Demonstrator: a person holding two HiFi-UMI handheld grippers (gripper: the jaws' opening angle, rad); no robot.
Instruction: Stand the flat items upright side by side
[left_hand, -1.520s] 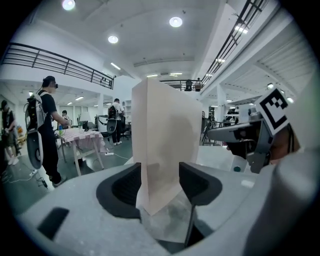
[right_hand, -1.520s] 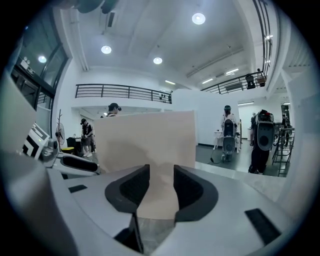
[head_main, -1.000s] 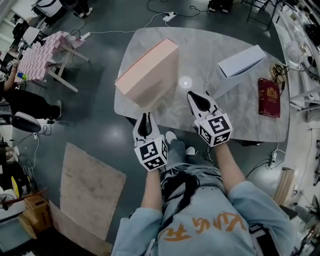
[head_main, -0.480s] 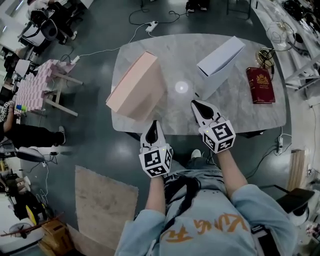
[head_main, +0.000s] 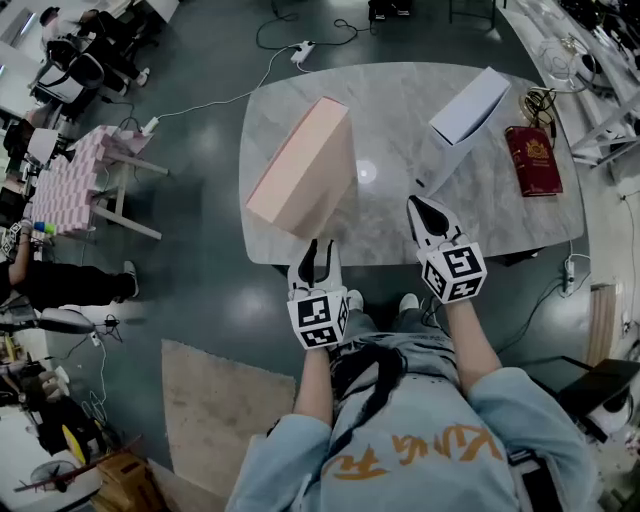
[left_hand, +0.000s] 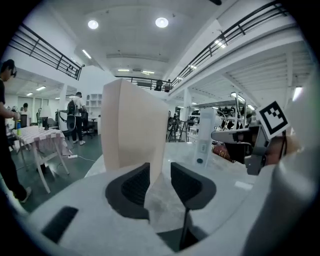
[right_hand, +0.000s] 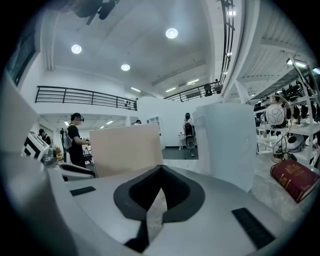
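while both boxes already stand on end, they stand well apart, so the side-by-side part of the job looks unfinished. in the head view the pink box (head_main: 303, 165) rises at about 9 o'clock on the marble table (head_main: 395, 215). the white box (head_main: 468, 102) stands at about 1 o'clock, and the red book (head_main: 533, 160) lies flat at 3 o'clock, near the white box but not touching it.

the left gripper (head_main: 318, 248) hovers at the table's 7 o'clock edge, aimed at the near end of the pink box. its jaws have just been opening and now stand partly spread. its own view shows the box's near corner lined up with the gap, but neither pad presses on it and nothing sits between them. the right gripper (head_main: 420, 208) is over the 5 o'clock edge, pointing towards 12 o'clock into the bare stretch between the two boxes. its jaws are pressed together on nothing.

my reading is that the step in hand is the approach to the pink box, to bring it towards 3 o'clock alongside the white one. the book is the one flat item left to raise.

the pink box looks broader than the present gap. the next move therefore calls either for wider jaws or for a steady push low on its side. a high push could tip so tall a box. the shut right gripper seems well placed to brace it from the 3 o'clock side.
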